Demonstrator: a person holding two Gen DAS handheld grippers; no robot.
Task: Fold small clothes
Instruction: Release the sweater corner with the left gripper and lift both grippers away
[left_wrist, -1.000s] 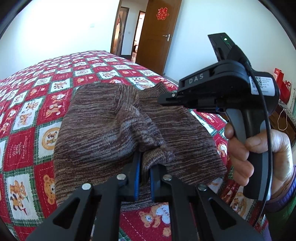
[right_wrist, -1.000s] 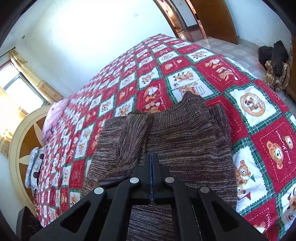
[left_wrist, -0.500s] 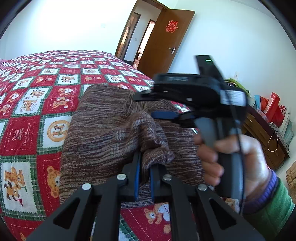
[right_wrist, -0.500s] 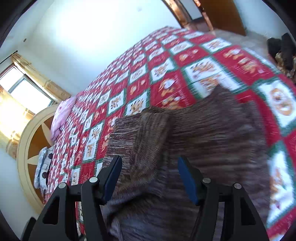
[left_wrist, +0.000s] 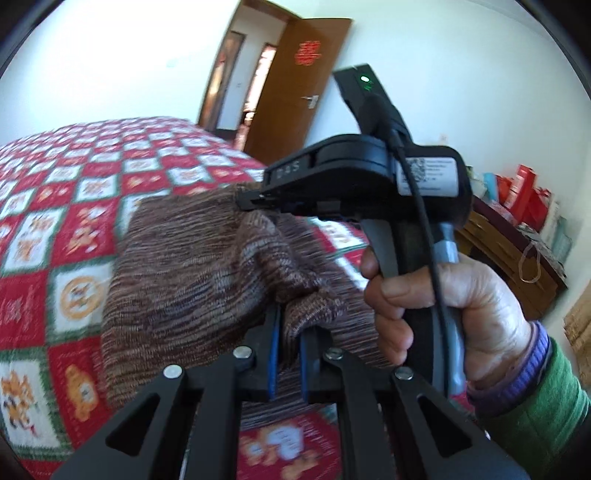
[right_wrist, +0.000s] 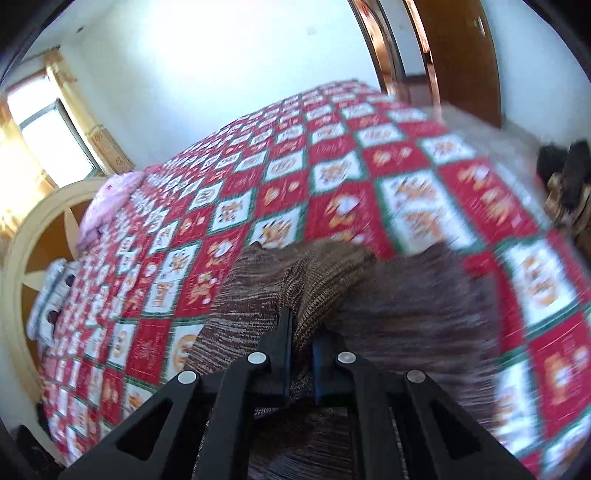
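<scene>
A brown striped knit sweater lies on the red, white and green quilt on the bed. My left gripper is shut on a bunched fold of the sweater at its near edge. My right gripper is shut on another fold of the sweater and lifts it. The right gripper also shows in the left wrist view, with its tips on the sweater's far edge and a hand on its handle.
The quilt covers the whole bed. A pink cloth and a cream headboard are at the far end. A brown door and a wooden cabinet with red boxes stand on the right.
My right gripper was shut, opened wide half a second ago, and is now shut on a new fold of the sweater. My left gripper keeps its hold.
</scene>
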